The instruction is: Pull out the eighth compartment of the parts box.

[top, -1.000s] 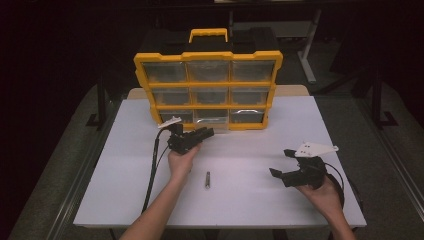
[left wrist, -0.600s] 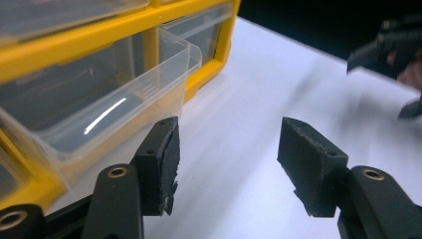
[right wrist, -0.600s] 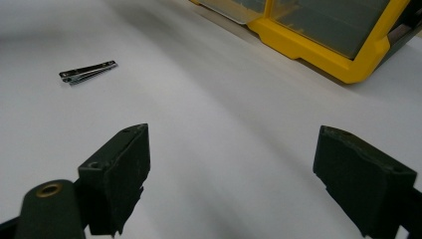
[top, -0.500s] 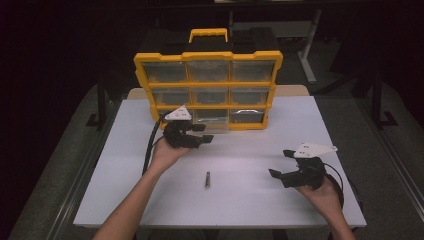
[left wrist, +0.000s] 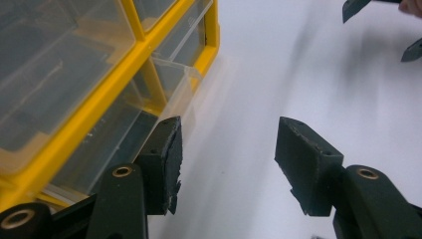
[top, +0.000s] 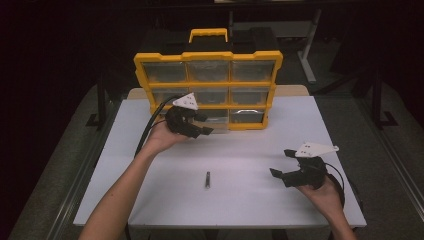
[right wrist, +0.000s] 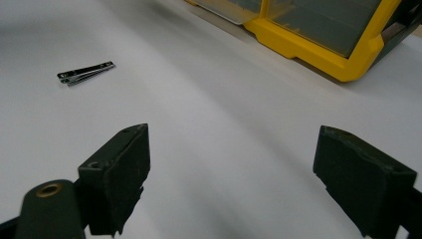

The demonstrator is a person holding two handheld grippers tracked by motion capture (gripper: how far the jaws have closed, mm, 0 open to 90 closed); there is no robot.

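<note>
Yellow drawer organizer (top: 207, 90) just beside left gripper (top: 192, 125), nail clipper (top: 207, 179) between grippers, both jaws open

Left gripper (left wrist: 226, 164) jaws spread wide apart, nothing between them. Yellow organizer (left wrist: 94, 94) with clear drawers at left, close beside left jaw. One clear drawer (left wrist: 174, 82) juts slightly from frame. White tabletop (left wrist: 278, 74) ahead. Other gripper's jaw tips (left wrist: 380, 27) at top right corner.
</note>
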